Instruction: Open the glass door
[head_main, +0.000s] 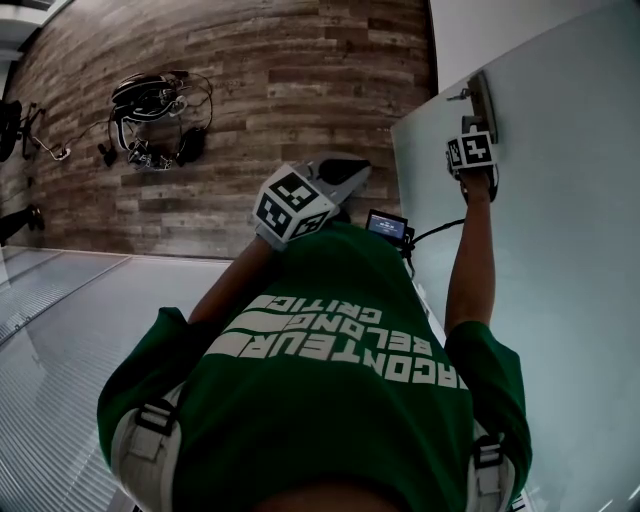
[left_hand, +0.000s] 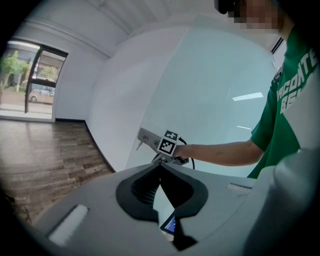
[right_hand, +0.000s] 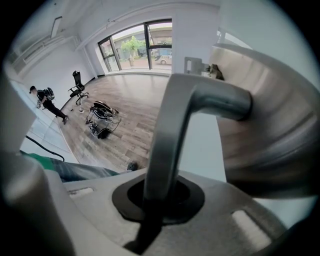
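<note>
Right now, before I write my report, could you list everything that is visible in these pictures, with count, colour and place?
frosted glass door: one, pale grey-white, at the right of the head view.
silver metal lever handle: one, on that door.
wooden plank floor: one, brown, ahead of the person.
pile of cables and gear: one, black, on the floor.
office chair: one, black, far across the room.
distant person: one, dark clothes, near the chair.
small lit screen: one, blue, at the chest.
green T-shirt: one, white print.
left gripper: grey, shut, empty.
right gripper: grey, shut on the handle.
</note>
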